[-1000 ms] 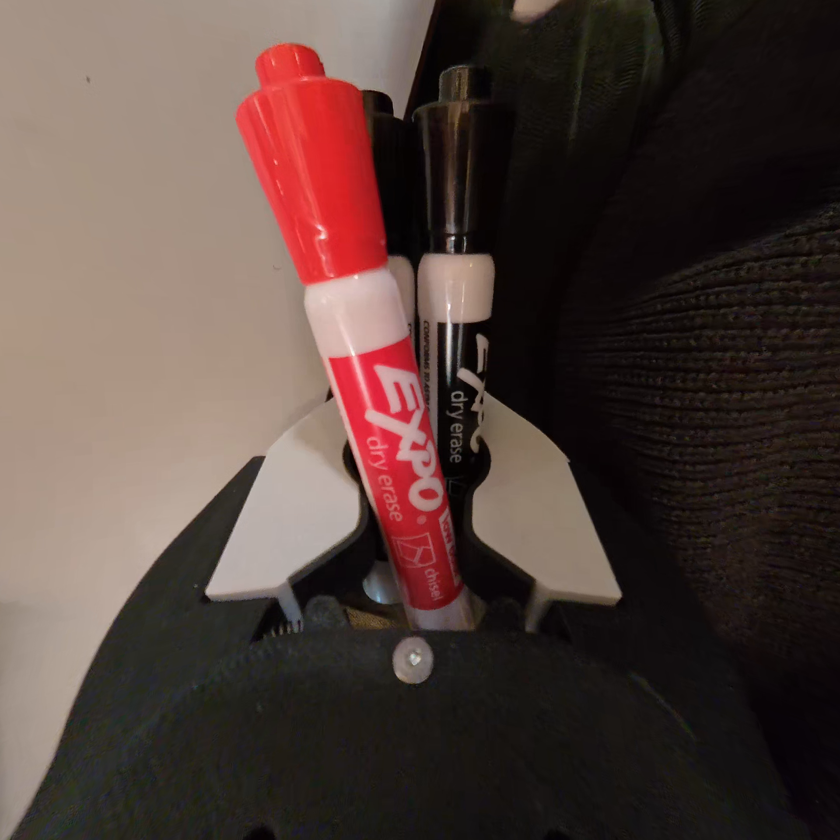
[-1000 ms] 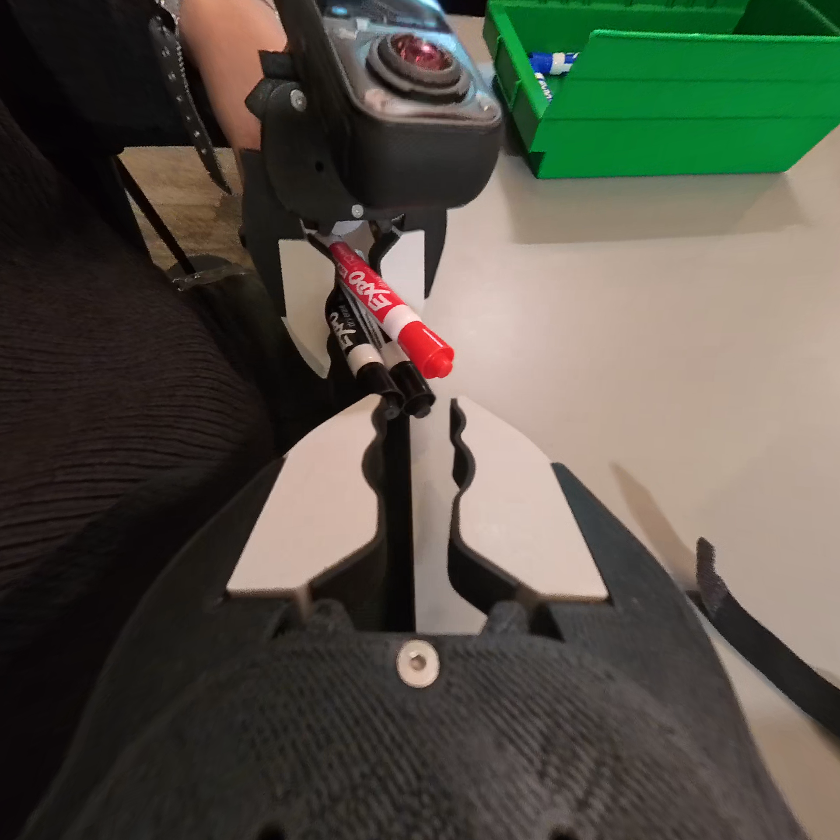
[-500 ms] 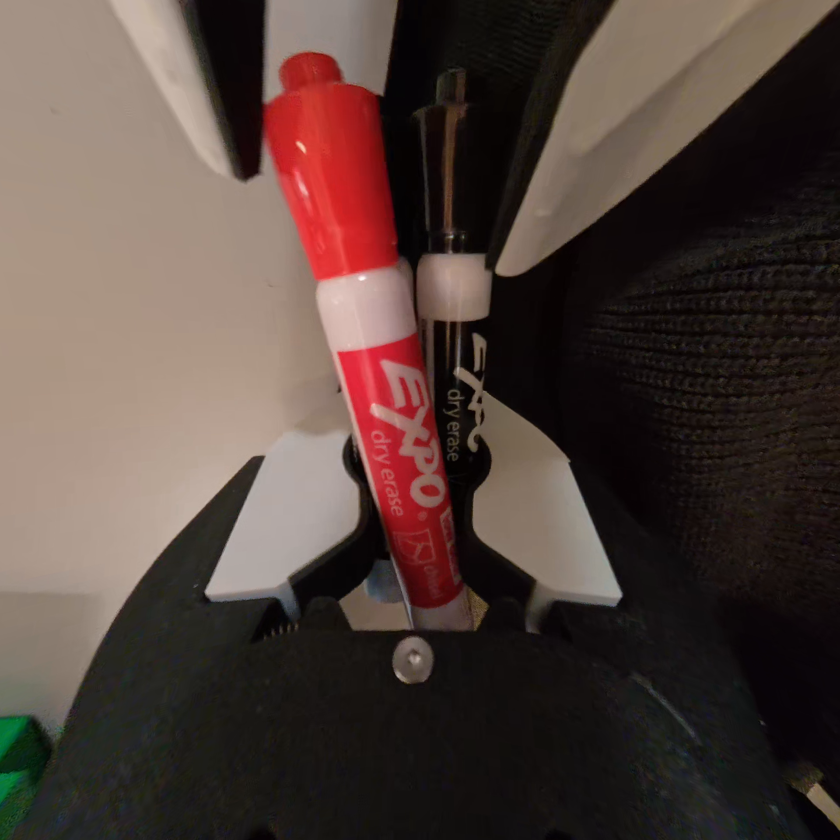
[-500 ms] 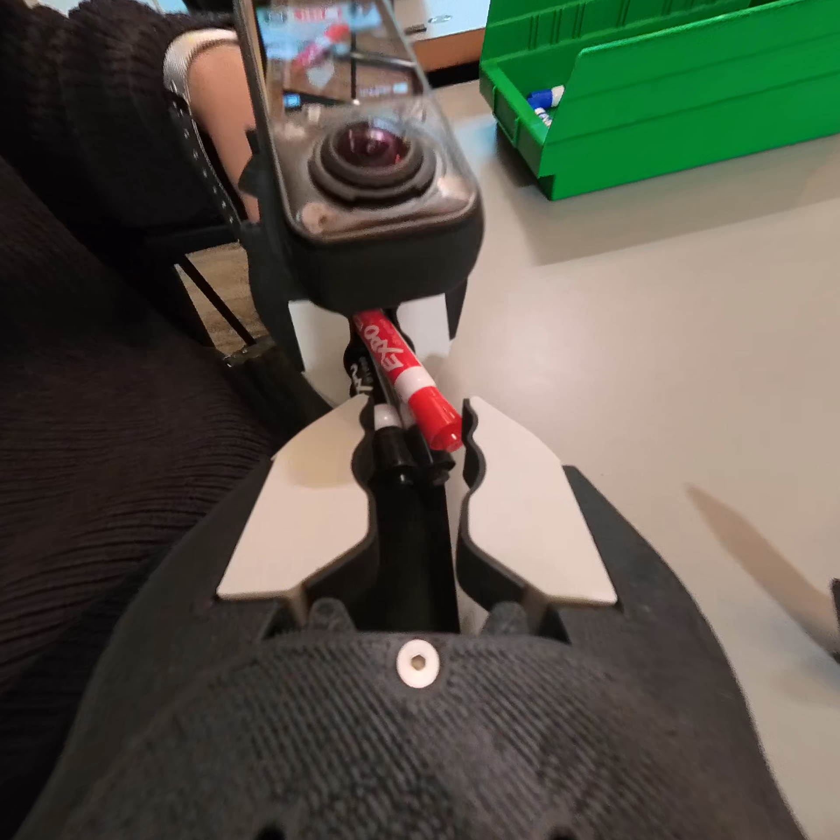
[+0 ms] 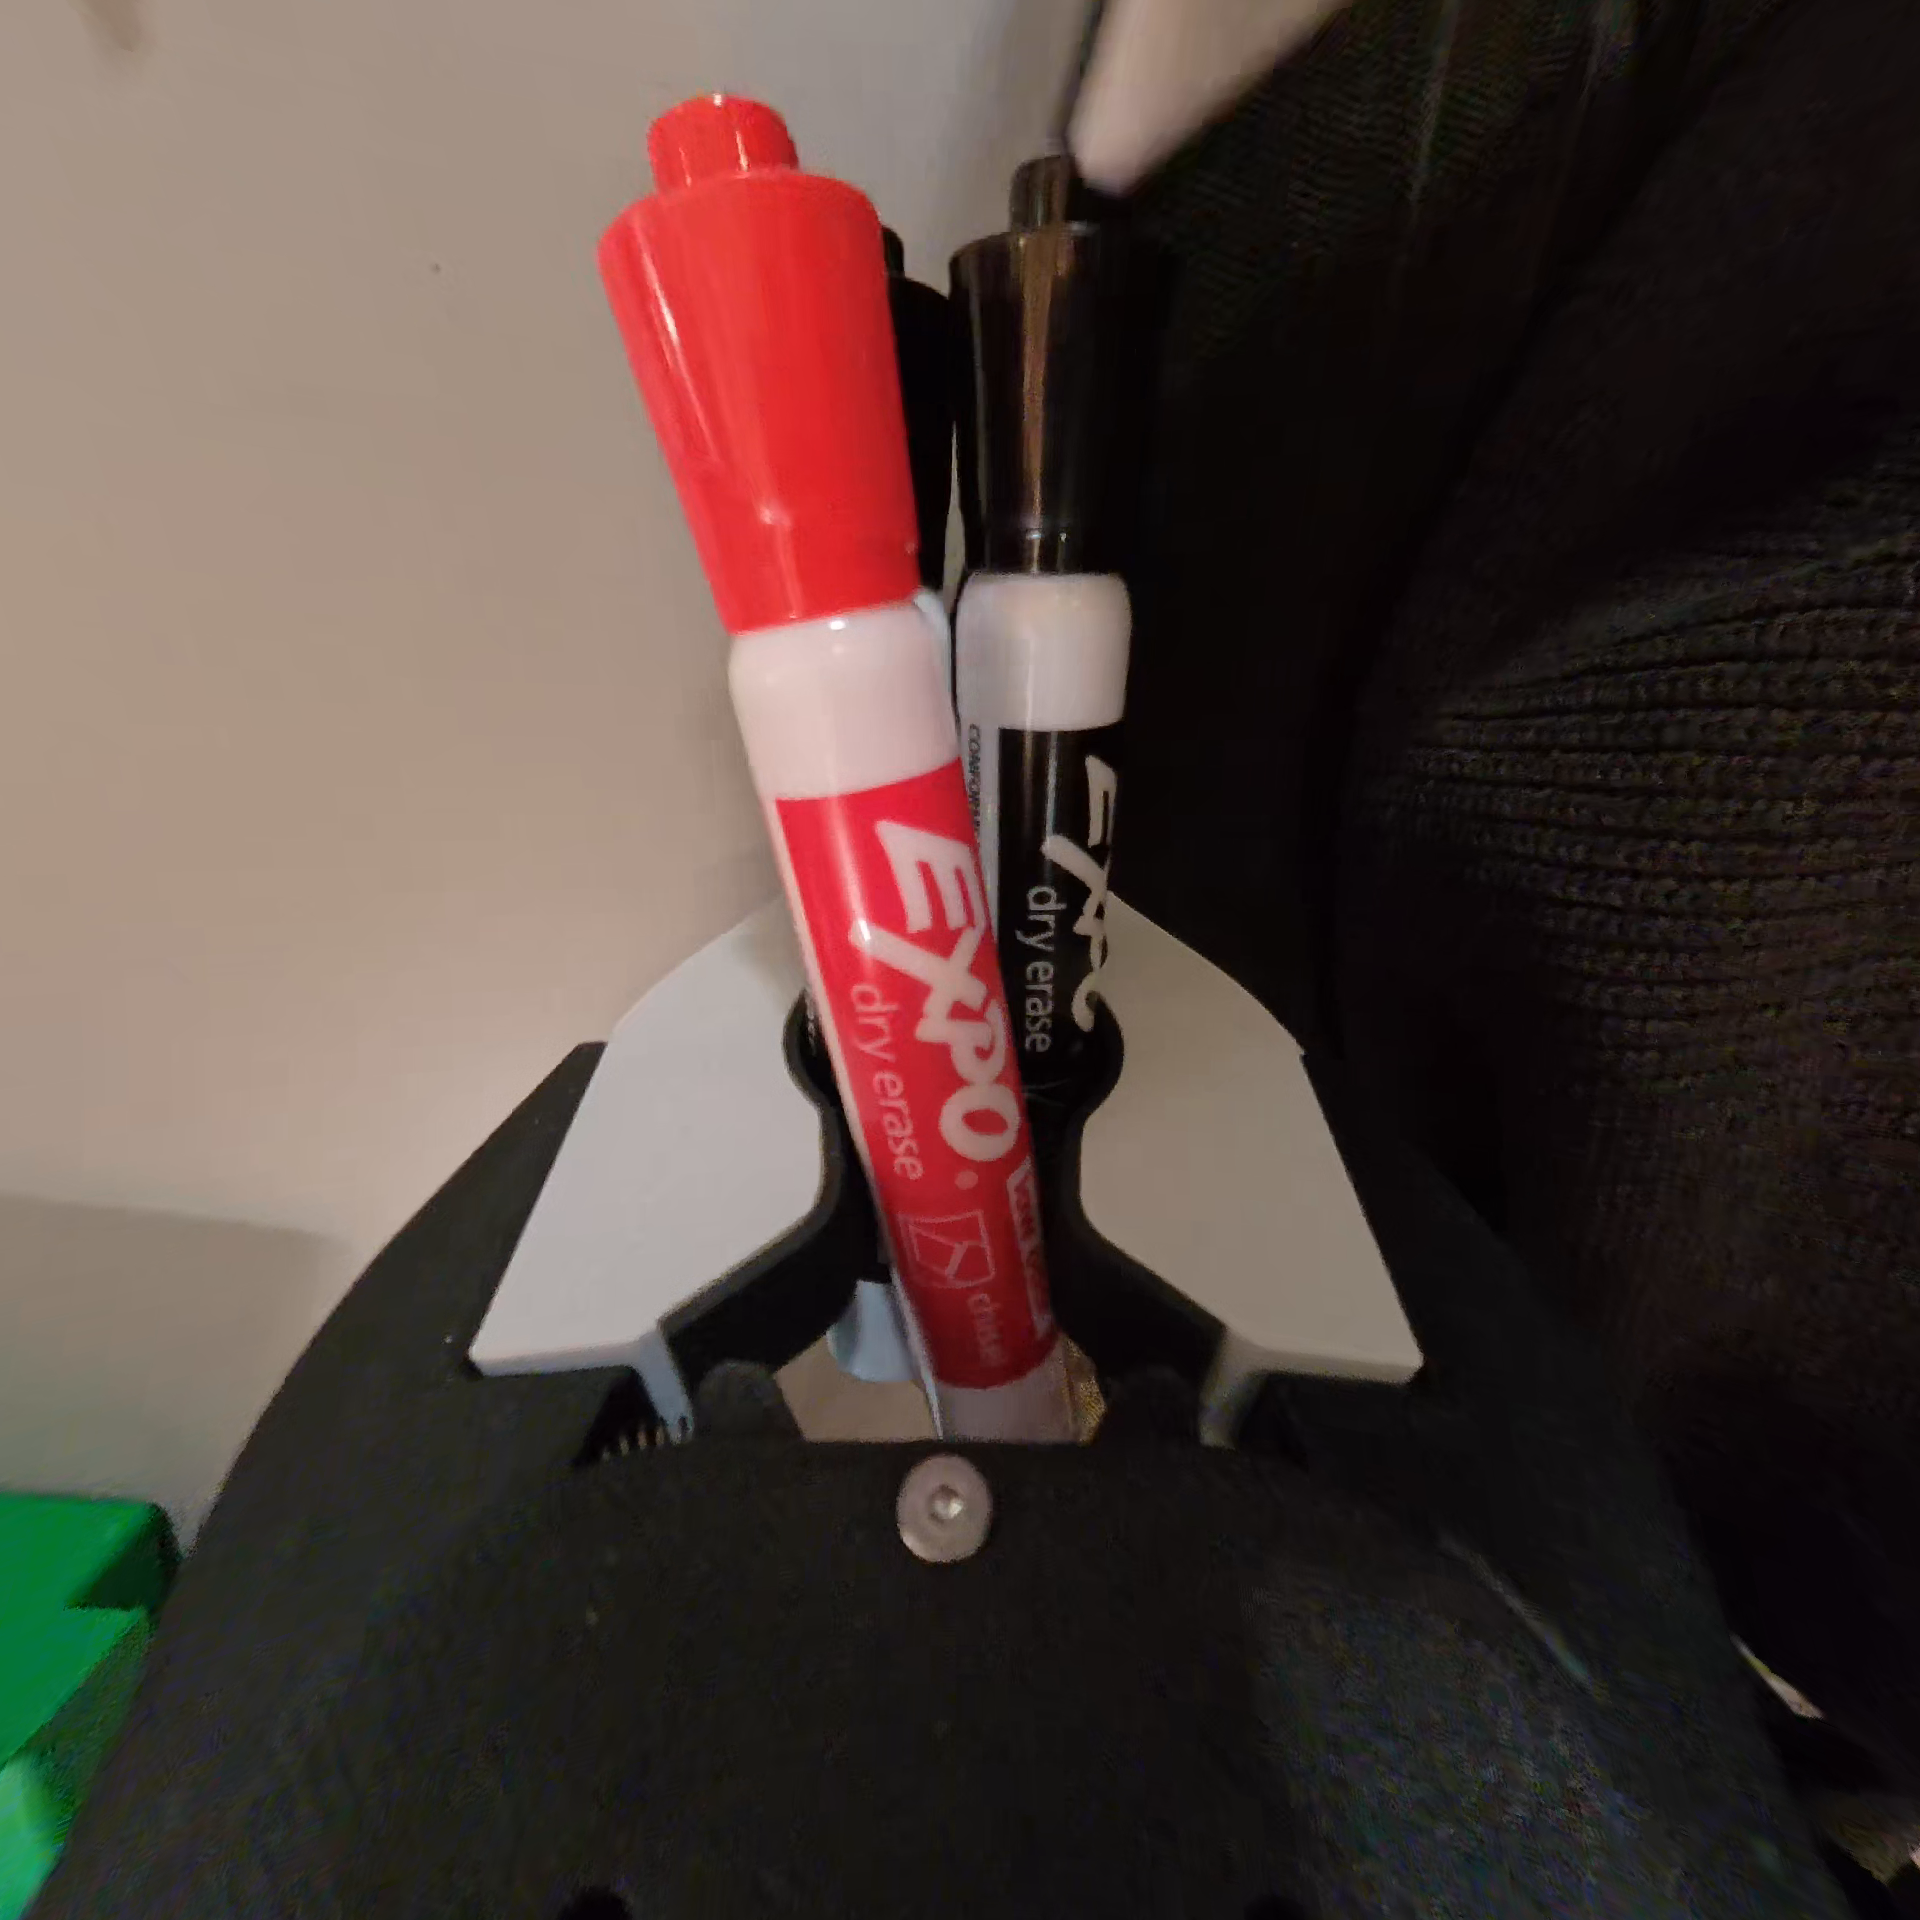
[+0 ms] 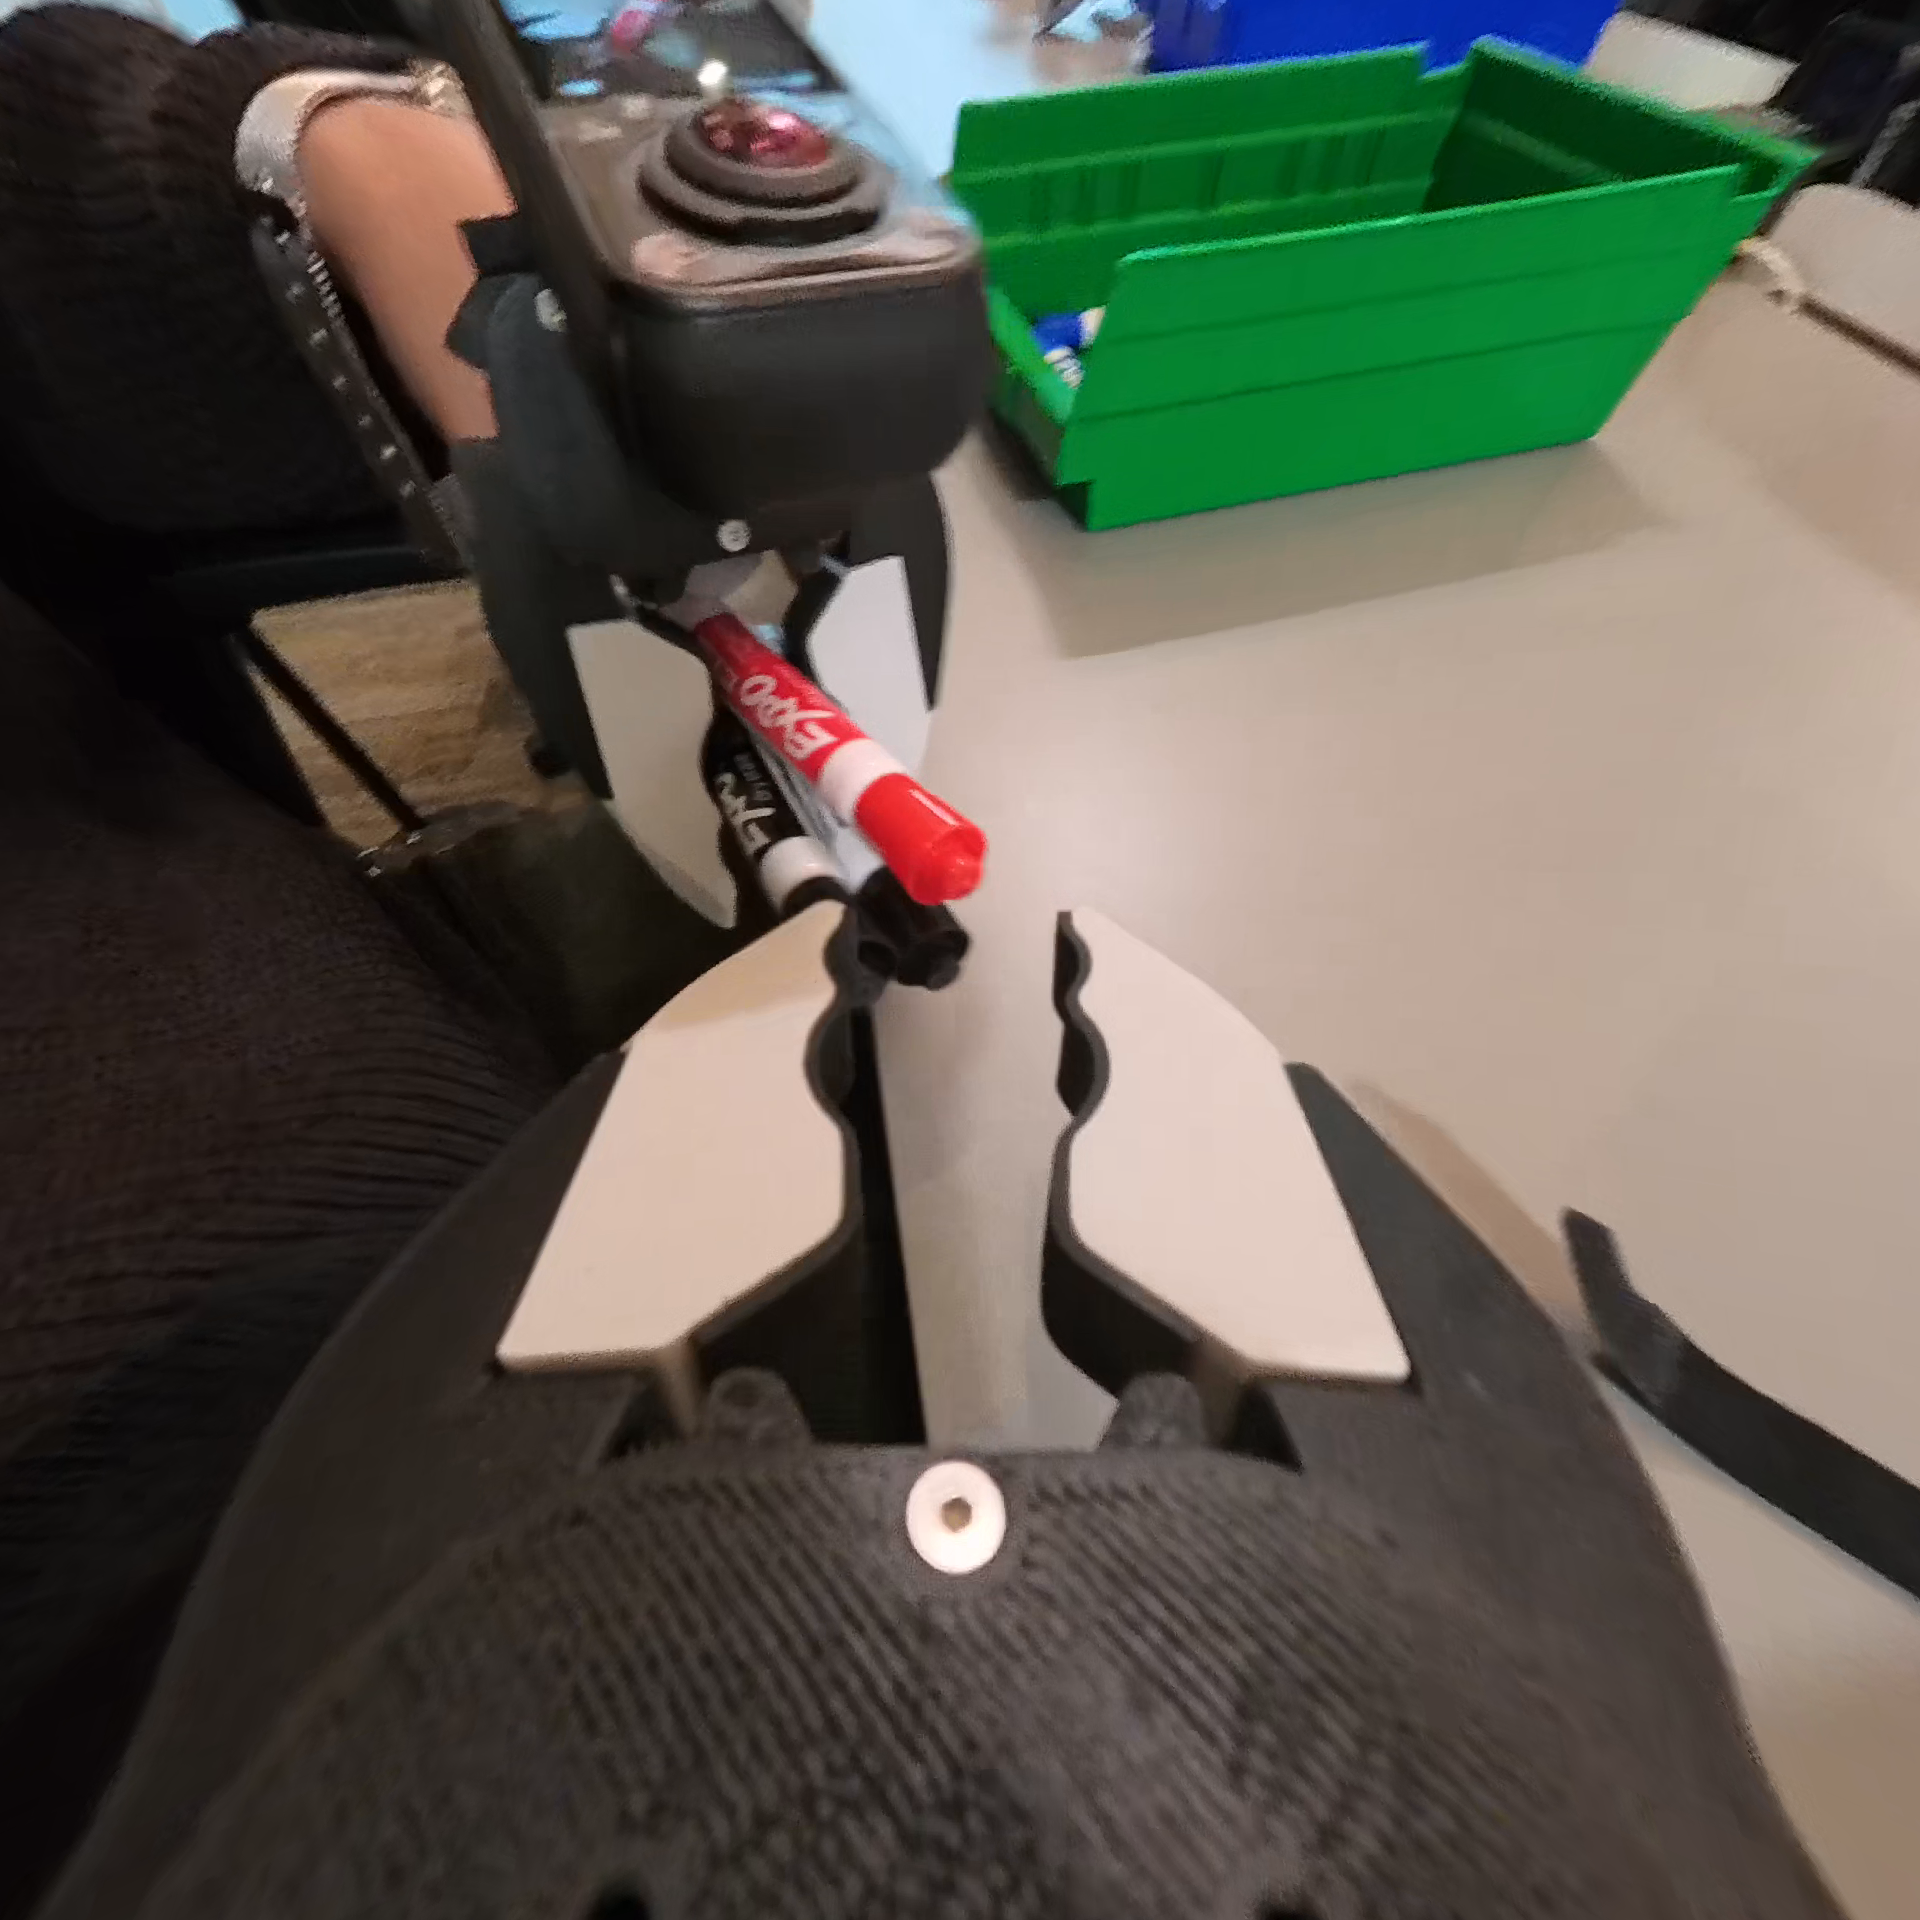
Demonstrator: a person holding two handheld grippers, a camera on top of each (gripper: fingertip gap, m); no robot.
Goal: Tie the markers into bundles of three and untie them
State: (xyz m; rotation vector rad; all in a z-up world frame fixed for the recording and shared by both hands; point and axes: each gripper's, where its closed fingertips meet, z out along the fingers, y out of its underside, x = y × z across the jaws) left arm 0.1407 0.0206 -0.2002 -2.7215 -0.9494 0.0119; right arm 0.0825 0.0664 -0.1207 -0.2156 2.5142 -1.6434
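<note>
Where the left gripper (image 5: 956,935) stands: its fingers are closed around a bundle of three markers, gripped low on the barrels, caps pointing away from its camera.
Bundle: a red marker (image 5: 831,727) lies in front and leans to the left. A black marker (image 5: 1039,520) sits just to its right, and a second black marker (image 5: 914,312) shows only as a dark cap behind the red one.
Right gripper (image 6: 951,920): its fingers are parted with a clear gap and hold nothing.
Meeting point: in the right wrist view the two grippers face each other, and both black caps sit at the mouth of the right gripper, right against the tip of its left finger. I cannot tell whether they touch it. The red cap pokes out just beyond, above the gap rather than in it.
Left wrist view, far edge: a pale blurred finger tip (image 5: 1164,83) of the other gripper shows close to the black cap.
Tabletop (image 6: 1455,831): pale grey, lying under both grippers.
Green bin (image 6: 1351,312): far right on the tabletop, well apart from the grippers, with a blue marker (image 6: 1060,332) showing at its near left end.
Black strap (image 6: 1714,1434): lies on the tabletop at the near right.
Person: a black knitted garment (image 6: 208,1039) fills the left side, and a bare forearm (image 6: 395,260) is behind the left gripper.
</note>
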